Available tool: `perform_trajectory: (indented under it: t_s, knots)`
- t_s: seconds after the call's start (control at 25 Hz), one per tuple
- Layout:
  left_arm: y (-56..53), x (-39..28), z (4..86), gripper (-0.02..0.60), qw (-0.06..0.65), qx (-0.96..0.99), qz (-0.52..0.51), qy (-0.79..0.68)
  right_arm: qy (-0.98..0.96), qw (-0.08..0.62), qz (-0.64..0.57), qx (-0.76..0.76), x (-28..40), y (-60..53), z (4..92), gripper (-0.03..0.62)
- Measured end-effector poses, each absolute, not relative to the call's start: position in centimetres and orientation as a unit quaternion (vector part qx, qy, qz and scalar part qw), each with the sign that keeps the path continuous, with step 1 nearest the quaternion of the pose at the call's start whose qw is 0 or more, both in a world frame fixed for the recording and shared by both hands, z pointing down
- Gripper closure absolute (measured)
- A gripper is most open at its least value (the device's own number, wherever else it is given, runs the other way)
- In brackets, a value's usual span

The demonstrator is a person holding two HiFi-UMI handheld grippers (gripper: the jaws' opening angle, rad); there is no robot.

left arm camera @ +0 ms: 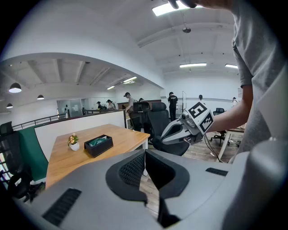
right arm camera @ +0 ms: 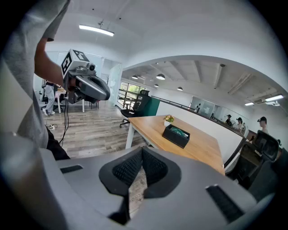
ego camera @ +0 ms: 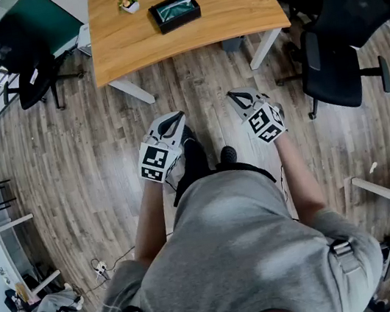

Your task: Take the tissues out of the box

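Observation:
A black tissue box (ego camera: 174, 12) with a green pack inside lies on the wooden table (ego camera: 228, 4), far ahead of me. The same box appears in the left gripper view (left arm camera: 98, 145) and the right gripper view (right arm camera: 176, 135). My left gripper (ego camera: 174, 121) and right gripper (ego camera: 237, 97) hang over the floor in front of my body, well short of the table. Both are shut with nothing between the jaws. The left gripper view catches the right gripper (left arm camera: 164, 136); the right gripper view catches the left gripper (right arm camera: 104, 94).
A small potted flower (ego camera: 128, 1) stands left of the box. Black office chairs sit at right (ego camera: 341, 51) and at left (ego camera: 26, 69). White table legs (ego camera: 131, 92) reach down to the wooden floor. People stand far off in the office.

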State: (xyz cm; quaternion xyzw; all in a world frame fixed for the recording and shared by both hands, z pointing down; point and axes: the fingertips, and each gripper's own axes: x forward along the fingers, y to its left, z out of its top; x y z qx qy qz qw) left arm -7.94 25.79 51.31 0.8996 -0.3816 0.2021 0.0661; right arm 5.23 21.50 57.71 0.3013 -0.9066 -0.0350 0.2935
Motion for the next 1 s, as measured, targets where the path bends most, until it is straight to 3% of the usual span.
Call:
perform_trajectory:
  t_s: [1.0]
  knots:
    - [26.3,-8.6,50.4,0.558,0.062,0.904,0.164,-0.391,-0.899,0.301,-0.053,0.313,5.1,22.3,57.4,0.588]
